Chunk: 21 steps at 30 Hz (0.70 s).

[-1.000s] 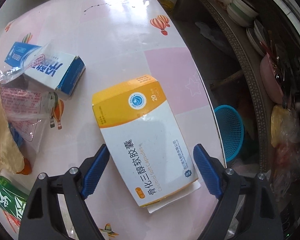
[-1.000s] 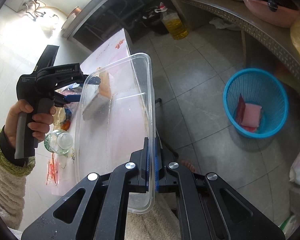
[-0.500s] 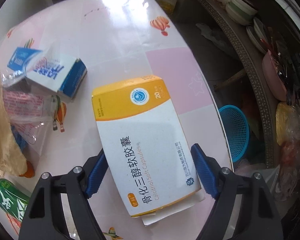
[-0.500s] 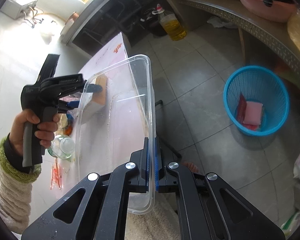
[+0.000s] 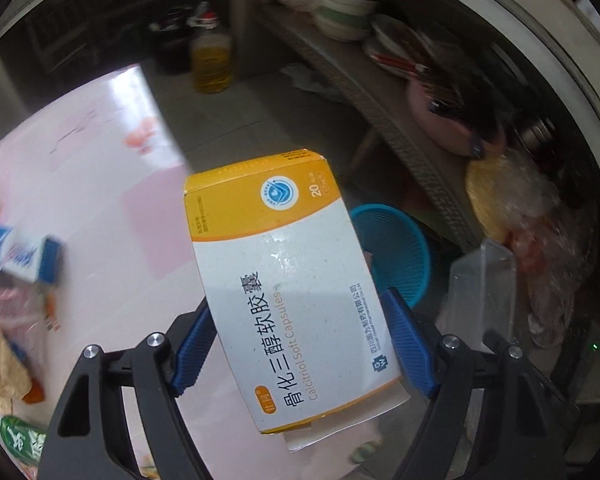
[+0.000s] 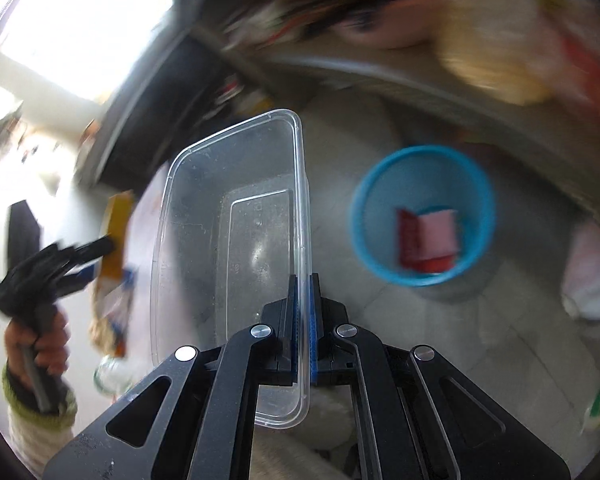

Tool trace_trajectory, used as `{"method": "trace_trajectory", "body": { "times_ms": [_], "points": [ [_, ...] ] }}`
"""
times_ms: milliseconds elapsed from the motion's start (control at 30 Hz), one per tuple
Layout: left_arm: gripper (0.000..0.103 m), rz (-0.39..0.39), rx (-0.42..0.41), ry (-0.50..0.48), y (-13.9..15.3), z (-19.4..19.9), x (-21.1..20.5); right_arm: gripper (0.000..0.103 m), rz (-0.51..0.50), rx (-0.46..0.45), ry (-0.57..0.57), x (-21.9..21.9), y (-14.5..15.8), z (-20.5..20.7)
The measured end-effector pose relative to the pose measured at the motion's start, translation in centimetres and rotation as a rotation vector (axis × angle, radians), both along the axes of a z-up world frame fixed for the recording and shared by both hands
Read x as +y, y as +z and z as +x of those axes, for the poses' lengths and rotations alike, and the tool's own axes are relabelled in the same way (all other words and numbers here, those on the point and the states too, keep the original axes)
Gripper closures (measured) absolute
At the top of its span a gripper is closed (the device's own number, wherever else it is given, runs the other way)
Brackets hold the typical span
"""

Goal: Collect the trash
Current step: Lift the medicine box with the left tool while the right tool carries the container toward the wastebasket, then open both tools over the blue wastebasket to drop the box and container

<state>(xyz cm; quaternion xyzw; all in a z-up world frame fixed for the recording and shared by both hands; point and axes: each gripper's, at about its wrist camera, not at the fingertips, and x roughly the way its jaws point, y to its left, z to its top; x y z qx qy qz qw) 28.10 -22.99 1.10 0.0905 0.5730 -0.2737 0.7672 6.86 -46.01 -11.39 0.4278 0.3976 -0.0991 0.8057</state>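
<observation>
Left gripper fingers clamp the capsule box across its width, long axis pointing toward the blue wastebasket beyond; right gripper fingers pinch the clear container.

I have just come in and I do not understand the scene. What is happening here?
A person is clearing trash from a pink table. The left hand-held gripper grips a yellow and white medicine box by its sides, lifted off the table. The right hand-held gripper is shut on the rim of a clear plastic container. A blue basket stands on the floor, with some wrappers already inside.
</observation>
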Motion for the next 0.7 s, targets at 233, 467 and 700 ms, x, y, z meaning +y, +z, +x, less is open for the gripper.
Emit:
{"method": "trace_trajectory", "body": {
  "times_ms": [233, 467, 700],
  "points": [
    [0.024, 0.061, 0.128, -0.173, -5.9, -1.6, -11.3, 0.100, 0.075, 0.144, -0.123, -3.6, -6.9, -0.5],
    [0.016, 0.104, 0.178, -0.182, -11.8, -0.6, -18.2, 0.090, 0.025, 0.231, -0.167, -5.5, -11.8, 4.5],
    [0.013, 0.030, 0.153, -0.127, -11.4, 0.3, -17.5, 0.061, -0.140, 0.275, -0.165, -4.3, -13.0, 7.3]
  ]
}}
